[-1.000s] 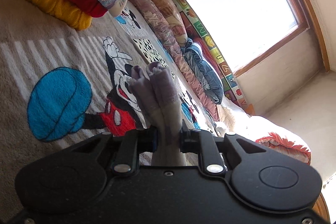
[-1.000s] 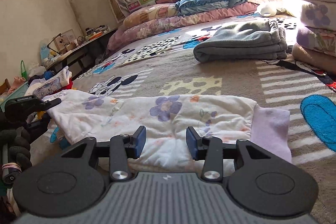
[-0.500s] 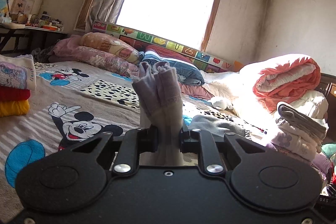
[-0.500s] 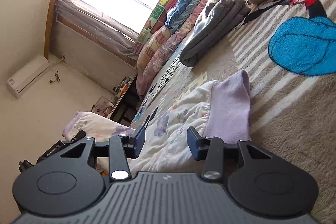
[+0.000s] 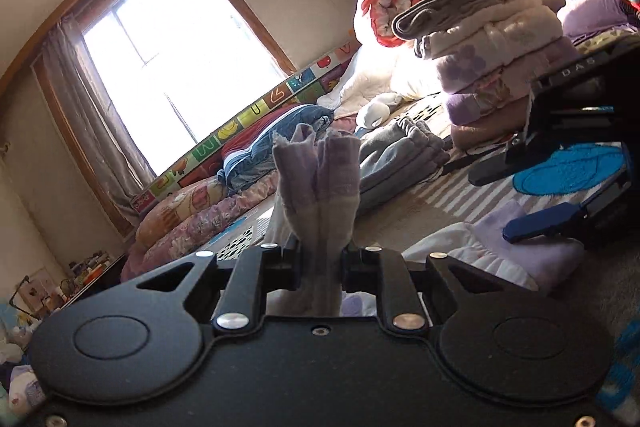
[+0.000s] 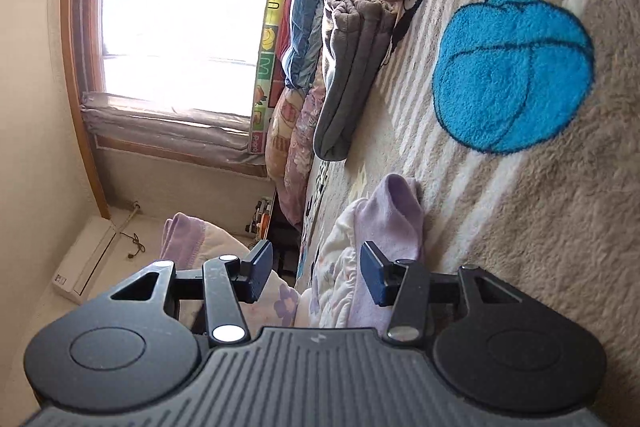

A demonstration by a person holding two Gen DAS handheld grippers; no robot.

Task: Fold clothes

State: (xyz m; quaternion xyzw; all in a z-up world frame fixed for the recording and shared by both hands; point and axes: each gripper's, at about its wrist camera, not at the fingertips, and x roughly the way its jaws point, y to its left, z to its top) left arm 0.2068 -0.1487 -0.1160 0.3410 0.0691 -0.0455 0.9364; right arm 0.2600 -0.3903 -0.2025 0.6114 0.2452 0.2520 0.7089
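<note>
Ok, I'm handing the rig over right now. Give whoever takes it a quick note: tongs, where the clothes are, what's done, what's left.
Left tongs: shut on the lilac cuff of the floral garment, lifted off the bed.
Right tongs: open, empty, just above the garment's other lilac cuff, which lies on the cartoon blanket.
Done: a stack of folded clothes and a folded grey item sit further up the bed.
Left: probably grip the free cuff, bring the ends together, finish folding and add it to the stack.

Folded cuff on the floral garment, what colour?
Pale lilac cuff, plain, no print; clearest in the right wrist view.
</note>
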